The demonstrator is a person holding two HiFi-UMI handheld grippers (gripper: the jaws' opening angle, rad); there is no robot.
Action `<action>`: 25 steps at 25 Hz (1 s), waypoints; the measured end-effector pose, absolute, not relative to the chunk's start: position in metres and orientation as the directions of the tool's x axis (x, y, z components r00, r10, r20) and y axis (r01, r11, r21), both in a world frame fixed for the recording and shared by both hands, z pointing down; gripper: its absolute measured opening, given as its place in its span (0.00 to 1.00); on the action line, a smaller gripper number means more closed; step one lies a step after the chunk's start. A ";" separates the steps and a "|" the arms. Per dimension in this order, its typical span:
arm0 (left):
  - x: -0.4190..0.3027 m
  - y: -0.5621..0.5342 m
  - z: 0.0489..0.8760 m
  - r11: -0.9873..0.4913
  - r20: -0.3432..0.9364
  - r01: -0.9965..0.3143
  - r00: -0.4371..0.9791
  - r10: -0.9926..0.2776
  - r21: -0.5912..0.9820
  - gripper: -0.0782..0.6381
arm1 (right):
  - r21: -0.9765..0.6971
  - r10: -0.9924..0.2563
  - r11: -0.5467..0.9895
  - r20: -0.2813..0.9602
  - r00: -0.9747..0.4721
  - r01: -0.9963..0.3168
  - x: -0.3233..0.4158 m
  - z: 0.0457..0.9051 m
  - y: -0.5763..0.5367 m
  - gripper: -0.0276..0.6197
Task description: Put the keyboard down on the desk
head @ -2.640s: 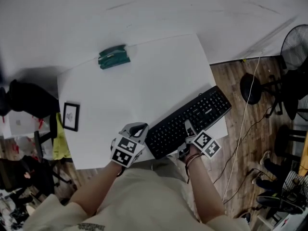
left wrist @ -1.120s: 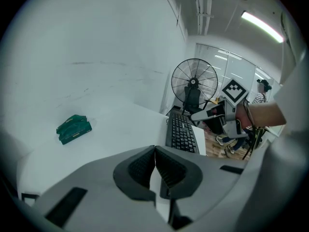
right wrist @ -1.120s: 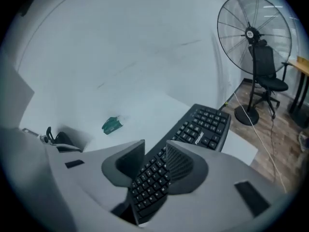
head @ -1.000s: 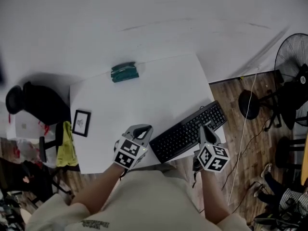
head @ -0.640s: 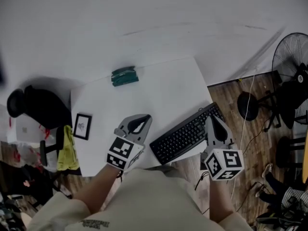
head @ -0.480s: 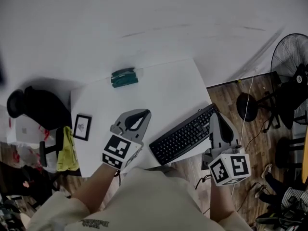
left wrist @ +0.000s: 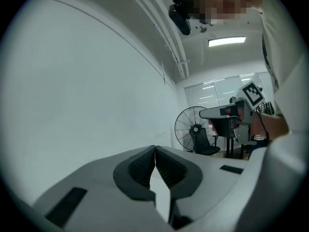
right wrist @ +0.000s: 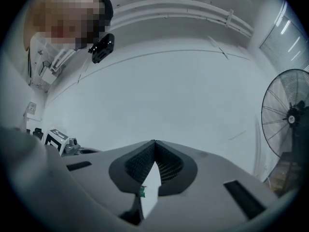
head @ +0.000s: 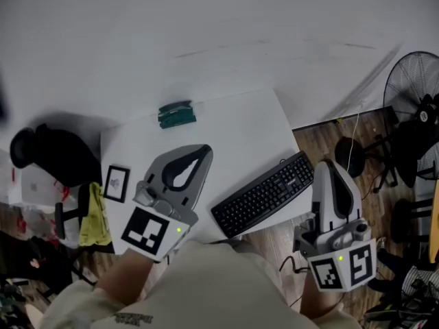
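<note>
The black keyboard [head: 263, 194] lies slantwise on the white desk [head: 233, 125], its right end reaching past the desk's right edge. Neither gripper touches it. My left gripper [head: 199, 151] is raised above the desk to the keyboard's left, its jaws shut with nothing between them. My right gripper [head: 324, 164] is lifted off the keyboard's right end, over the wooden floor, also shut and holding nothing. In the left gripper view the tips [left wrist: 154, 149] meet against a white wall. The right gripper view shows the same closed tips [right wrist: 154, 143] pointing at the wall.
A green object [head: 177, 113] sits at the desk's far edge. A small framed picture [head: 116, 182] lies at the left edge, with a yellow cloth [head: 92, 216] beside it. A floor fan [head: 410, 88] and cables stand on the wooden floor at the right.
Both grippers have let go of the keyboard and risen toward the camera, the right jaws closing. The keyboard stays resting on the desk.
</note>
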State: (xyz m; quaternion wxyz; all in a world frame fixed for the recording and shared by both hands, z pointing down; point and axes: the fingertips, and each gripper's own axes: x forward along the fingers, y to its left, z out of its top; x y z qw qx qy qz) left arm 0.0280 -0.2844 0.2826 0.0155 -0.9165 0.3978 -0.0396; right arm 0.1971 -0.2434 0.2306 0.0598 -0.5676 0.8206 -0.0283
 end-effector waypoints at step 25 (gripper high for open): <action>0.028 -0.266 0.355 -0.670 0.186 -0.740 0.651 -0.736 -0.059 0.14 | -0.152 -0.917 0.358 0.128 -0.378 -0.921 0.189 0.311 -0.242 0.08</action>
